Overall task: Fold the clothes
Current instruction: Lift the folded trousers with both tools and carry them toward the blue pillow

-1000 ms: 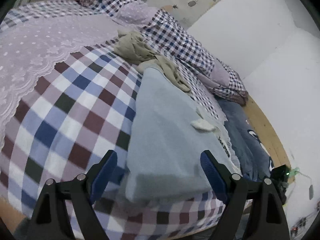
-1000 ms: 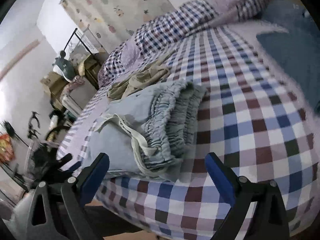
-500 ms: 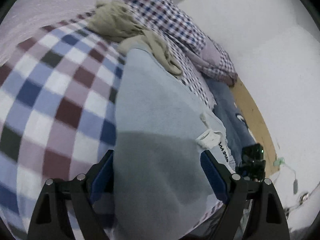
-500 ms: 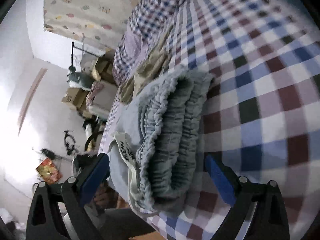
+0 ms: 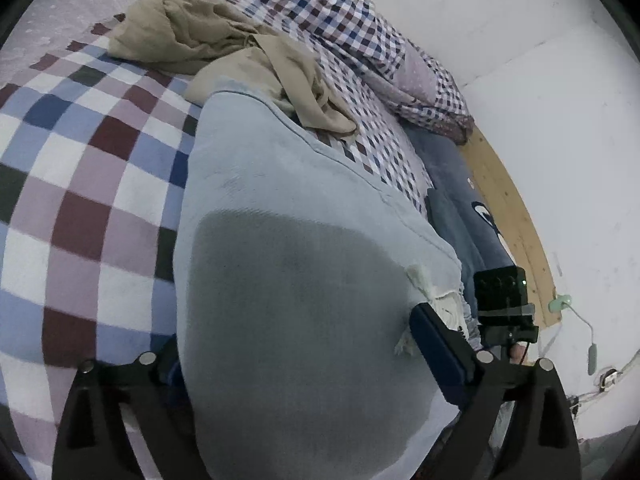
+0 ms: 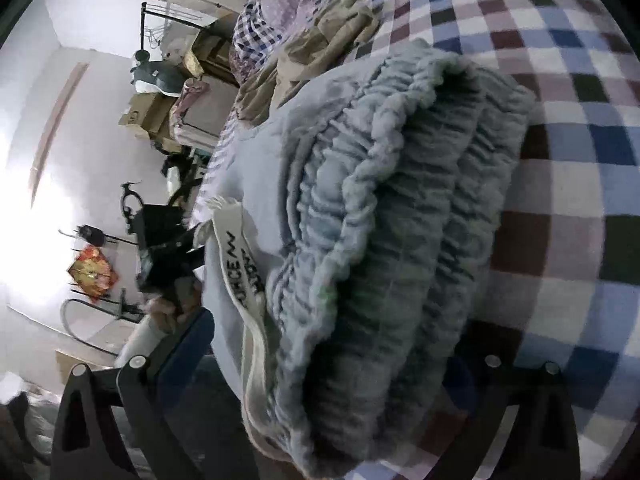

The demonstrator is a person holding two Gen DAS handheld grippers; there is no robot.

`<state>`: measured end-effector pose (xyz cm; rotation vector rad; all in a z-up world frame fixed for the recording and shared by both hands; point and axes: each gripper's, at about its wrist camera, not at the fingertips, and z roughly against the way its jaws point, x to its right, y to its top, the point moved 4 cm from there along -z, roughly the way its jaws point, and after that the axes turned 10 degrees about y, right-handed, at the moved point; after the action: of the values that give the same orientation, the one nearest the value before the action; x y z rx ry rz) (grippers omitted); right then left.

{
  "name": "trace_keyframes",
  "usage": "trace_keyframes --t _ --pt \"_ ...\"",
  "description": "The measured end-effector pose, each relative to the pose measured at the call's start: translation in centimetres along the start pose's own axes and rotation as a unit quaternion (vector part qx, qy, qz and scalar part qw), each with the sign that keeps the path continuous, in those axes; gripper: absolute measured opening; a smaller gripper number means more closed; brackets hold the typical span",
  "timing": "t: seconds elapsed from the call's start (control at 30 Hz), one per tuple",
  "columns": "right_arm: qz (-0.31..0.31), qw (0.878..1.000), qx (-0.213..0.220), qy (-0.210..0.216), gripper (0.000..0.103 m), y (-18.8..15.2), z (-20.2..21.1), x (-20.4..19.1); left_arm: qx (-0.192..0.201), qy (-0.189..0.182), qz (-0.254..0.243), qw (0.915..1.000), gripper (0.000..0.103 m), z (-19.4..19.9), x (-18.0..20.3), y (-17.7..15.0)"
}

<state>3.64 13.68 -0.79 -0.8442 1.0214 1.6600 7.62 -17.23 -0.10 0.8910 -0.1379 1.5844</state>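
A pair of light blue-grey sweatpants (image 5: 288,264) lies folded into a thick stack at the near edge of the checked bedspread (image 5: 80,184), its gathered elastic waistband (image 6: 400,216) and white printed drawstring (image 6: 244,264) facing the right wrist camera. The left gripper (image 5: 296,364) has its fingers spread wide, one on each side of the stack's smooth end; the right gripper (image 6: 332,344) is likewise spread, straddling the waistband end. Neither looks to be pinching cloth.

The fabric reads as soft, fairly thick knit: light, limp and prone to sagging or sliding apart in layers if lifted from one point. A sound hold would probably take all layers together near both ends. The loose drawstring could snag. A crumpled beige garment (image 5: 224,44) lies just beyond, its near part touching the stack's far end.
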Motion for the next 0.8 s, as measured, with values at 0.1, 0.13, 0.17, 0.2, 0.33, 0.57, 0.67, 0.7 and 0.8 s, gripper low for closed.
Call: trace_keyframes --t 0.1,0.13,0.17,0.2,0.33,0.57,0.67,0.7,0.8 --pt "-0.013 1.000 -0.015 0.018 0.103 0.9 -0.6 0.4 -0.006 -0.006 -0.001 1.0000 0.097 -0.2 0.0 0.3" --pt "-0.017 0.999 -0.020 0.024 0.103 1.2 -0.8 0.5 -0.009 -0.007 -0.001 0.9999 0.097 -0.3 0.0 0.3" --pt "-0.020 0.999 -0.023 0.028 0.103 1.3 -1.0 0.6 -0.010 -0.009 -0.001 0.9999 0.097 -0.3 -0.1 0.4" --pt "-0.023 0.999 -0.024 0.031 0.103 1.5 -1.2 0.7 -0.009 -0.012 -0.001 0.9999 0.097 -0.2 -0.2 0.4" --pt "-0.031 0.999 -0.021 0.032 0.103 2.1 -2.0 0.7 -0.005 -0.025 0.002 0.9997 0.097 0.3 -0.8 0.2" --pt "-0.035 0.995 -0.009 0.092 0.103 1.4 -1.7 0.4 -0.005 -0.047 0.021 0.9987 0.097 0.5 -1.0 0.6" --pt "-0.042 0.994 -0.012 0.105 0.103 1.1 -1.5 0.8 -0.006 -0.052 0.025 0.9983 0.097 0.4 -1.1 0.8" --pt "-0.046 0.993 -0.012 0.105 0.103 1.0 -1.6 1.0 -0.006 -0.054 0.027 0.9982 0.097 0.4 -1.2 0.8" --pt "-0.043 0.995 -0.008 0.088 0.103 1.3 -2.3 0.7 -0.007 -0.059 0.031 0.9978 0.097 0.3 -1.2 1.0"
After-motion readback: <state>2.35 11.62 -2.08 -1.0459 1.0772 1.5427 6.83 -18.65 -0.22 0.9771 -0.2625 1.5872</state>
